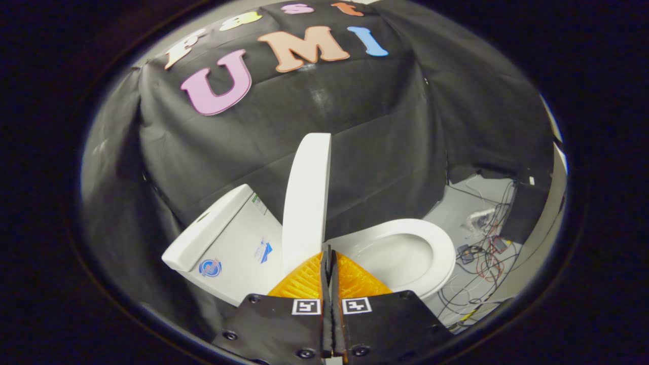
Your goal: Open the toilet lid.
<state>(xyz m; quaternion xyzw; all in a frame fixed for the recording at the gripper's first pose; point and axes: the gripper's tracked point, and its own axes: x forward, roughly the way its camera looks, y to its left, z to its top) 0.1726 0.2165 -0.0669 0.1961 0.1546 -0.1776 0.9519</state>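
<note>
Your fingers [328, 258] are pressed together with nothing between them; they grip nothing. Just ahead of their tips stands the toilet lid [305, 197], raised edge-on, near upright, its lower end at the fingertips; contact cannot be confirmed. Left of the lid sits the tank [223, 238]; right of it the seat [438, 243] and bowl lie exposed. Beyond, cables [481, 258] trail on the floor. Judgement: the lid is up, task essentially complete. Remaining: confirm it rests back toward the tank and holds unaided.
</note>
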